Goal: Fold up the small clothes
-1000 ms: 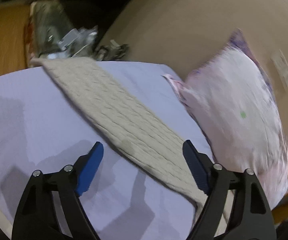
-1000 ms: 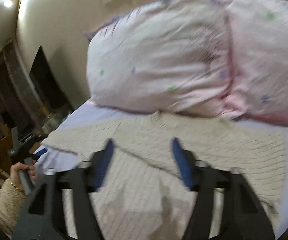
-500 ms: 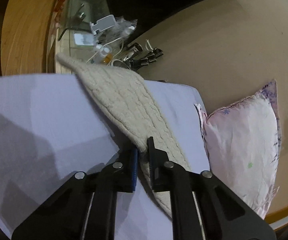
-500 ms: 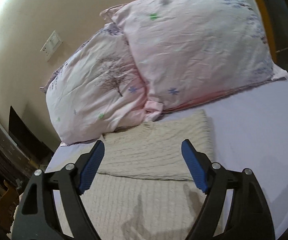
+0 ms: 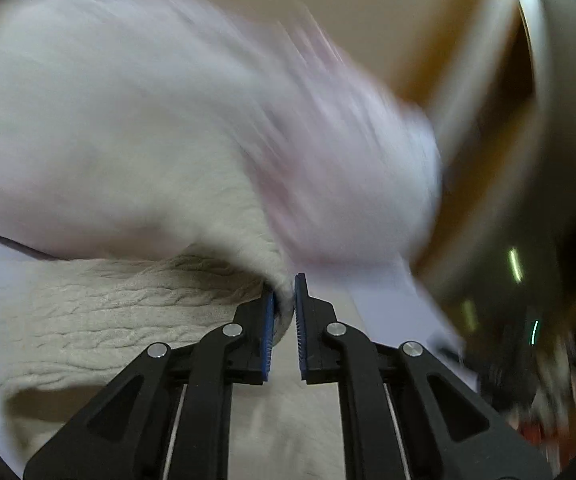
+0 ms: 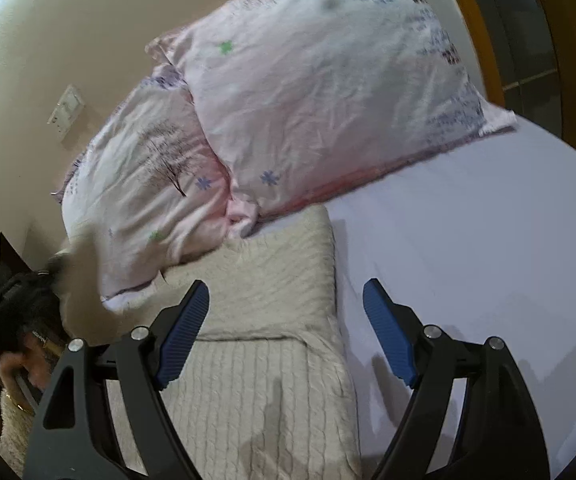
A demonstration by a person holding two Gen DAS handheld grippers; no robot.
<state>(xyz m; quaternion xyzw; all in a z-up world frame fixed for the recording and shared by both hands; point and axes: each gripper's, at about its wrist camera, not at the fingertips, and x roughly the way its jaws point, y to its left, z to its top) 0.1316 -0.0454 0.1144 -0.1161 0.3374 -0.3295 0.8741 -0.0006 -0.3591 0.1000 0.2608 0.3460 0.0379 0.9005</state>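
Left gripper [image 5: 284, 292] pinches the cream sweater's [image 6: 264, 380] soft, floppy sleeve edge; right gripper [image 6: 288, 320] hangs wide open above the sweater, which lies just below the pillows [image 6: 307, 100].

L wrist cam sits low, v. close to the cream sweater [image 5: 100, 320], facing the blurred pillows [image 5: 248, 120]. R wrist cam sits higher, looking down over sweater [image 6: 256, 380], bed sheet [image 6: 467, 260] & pillows [image 6: 307, 92]. Both share sweater & pillows.
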